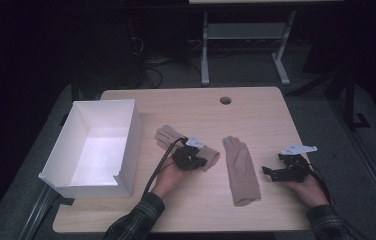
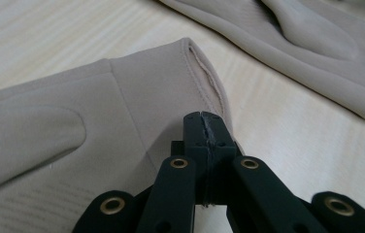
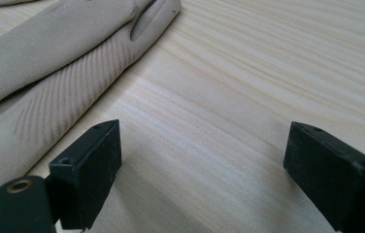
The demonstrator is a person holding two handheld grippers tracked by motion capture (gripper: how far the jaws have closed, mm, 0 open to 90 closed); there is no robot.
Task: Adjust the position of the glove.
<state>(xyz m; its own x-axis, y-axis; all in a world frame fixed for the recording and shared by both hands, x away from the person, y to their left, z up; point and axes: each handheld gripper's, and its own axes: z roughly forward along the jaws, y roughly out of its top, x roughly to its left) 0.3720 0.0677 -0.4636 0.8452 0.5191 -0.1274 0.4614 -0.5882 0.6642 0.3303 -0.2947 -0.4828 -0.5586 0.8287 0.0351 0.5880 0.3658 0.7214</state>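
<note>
The left gripper [image 1: 192, 159] sits low in the person's left hand [image 1: 168, 176], its two black fingers [image 2: 193, 133] pressed flat together. The right gripper [image 1: 276, 172], held in the right hand [image 1: 307, 188], points across toward the left one, its fingers [image 3: 93, 167] spread wide apart. Both forearms wear plaid sleeves [image 1: 136, 220].

Two beige gloves, the left glove [image 1: 186, 145] and the right glove [image 1: 240, 170], are being shown against a light wood-grain surface [image 1: 256, 115]. The box [image 1: 93, 150] is being rendered white, the tongs [image 1: 190, 159] black.
</note>
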